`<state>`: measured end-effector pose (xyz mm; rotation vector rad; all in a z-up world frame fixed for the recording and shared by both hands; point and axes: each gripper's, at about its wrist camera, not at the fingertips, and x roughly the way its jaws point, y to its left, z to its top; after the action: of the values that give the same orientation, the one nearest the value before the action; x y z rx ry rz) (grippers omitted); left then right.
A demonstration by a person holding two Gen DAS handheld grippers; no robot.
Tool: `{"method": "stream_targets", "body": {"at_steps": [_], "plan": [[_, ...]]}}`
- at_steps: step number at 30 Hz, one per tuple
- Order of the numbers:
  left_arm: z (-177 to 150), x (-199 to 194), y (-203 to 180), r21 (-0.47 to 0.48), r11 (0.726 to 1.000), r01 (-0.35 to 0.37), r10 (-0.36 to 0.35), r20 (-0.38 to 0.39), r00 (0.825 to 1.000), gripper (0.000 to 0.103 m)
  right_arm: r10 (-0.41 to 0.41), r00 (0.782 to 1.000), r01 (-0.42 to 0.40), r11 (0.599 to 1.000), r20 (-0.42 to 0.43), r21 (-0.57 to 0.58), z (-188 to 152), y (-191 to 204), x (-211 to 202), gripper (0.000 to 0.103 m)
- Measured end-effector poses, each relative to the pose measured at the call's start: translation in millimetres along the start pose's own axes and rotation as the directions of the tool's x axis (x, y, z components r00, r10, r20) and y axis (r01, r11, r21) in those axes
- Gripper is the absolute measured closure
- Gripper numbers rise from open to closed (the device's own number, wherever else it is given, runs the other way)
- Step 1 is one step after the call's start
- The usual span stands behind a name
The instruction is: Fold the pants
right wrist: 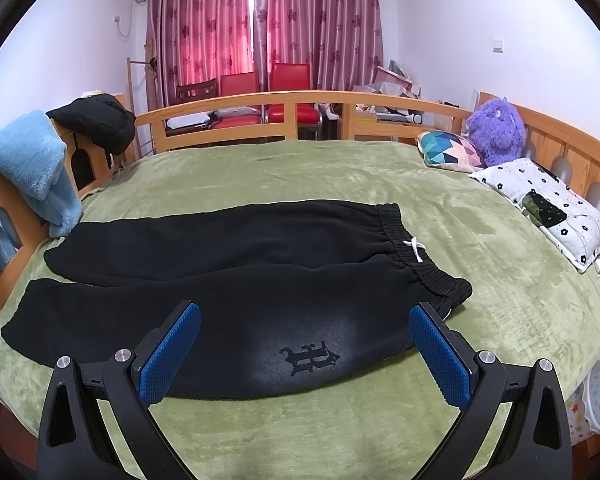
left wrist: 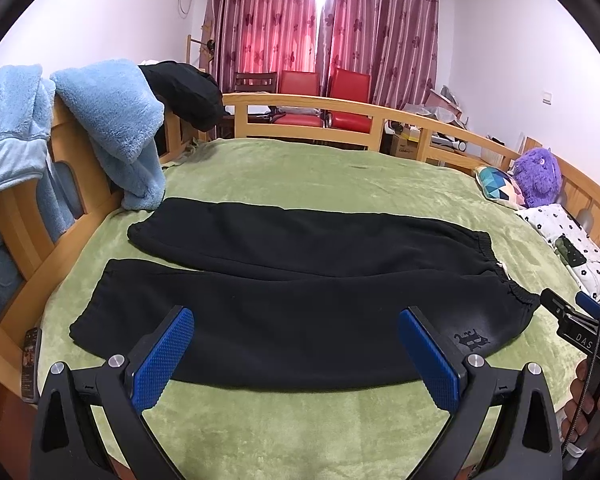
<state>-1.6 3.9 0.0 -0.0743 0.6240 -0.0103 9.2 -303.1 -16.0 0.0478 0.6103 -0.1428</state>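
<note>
Nearest, the left gripper (left wrist: 296,354) is spread wide and empty above the near trouser leg; the right gripper (right wrist: 304,352) is likewise spread wide, empty, over the printed logo (right wrist: 310,358). The black pants (left wrist: 300,280) lie flat across the green blanket (left wrist: 300,176), cuffs toward nine o'clock, waistband (right wrist: 420,256) toward three o'clock. The likely risk: pinching only the top layer, or catching plush blanket with it, so the fold drags crooked. At twelve o'clock stand the bed rail (left wrist: 300,104) and curtains (left wrist: 320,12).
</note>
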Motion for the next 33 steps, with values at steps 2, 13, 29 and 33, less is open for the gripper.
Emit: {"method": "stream_targets", "body": {"at_steps": [2,13,29,33], "plan": [[0.1,0.4,0.8,-0.001,1.0,-0.002,0.002,-0.004,1.0,0.0,0.005,1.0,-0.005,1.0,0.007,0.002,0.6,-0.5,-1.6,0.001],[-0.1,-1.2,2.7,0.004,1.0,0.003,-0.003,-0.004,1.0,0.0,0.012,1.0,-0.012,1.0,0.028,0.014,2.7,-0.5,-6.4,0.001],[0.1,-9.5,8.3,-0.009,1.0,0.029,-0.029,-0.009,1.0,0.0,-0.021,0.999,0.021,1.0,0.036,0.013,-2.7,2.5,0.9,0.001],[1.7,-10.0,14.3,-0.027,0.999,0.028,-0.028,-0.009,1.0,0.0,-0.02,0.999,0.019,1.0,0.043,0.006,-3.9,5.0,1.4,0.001]]}}
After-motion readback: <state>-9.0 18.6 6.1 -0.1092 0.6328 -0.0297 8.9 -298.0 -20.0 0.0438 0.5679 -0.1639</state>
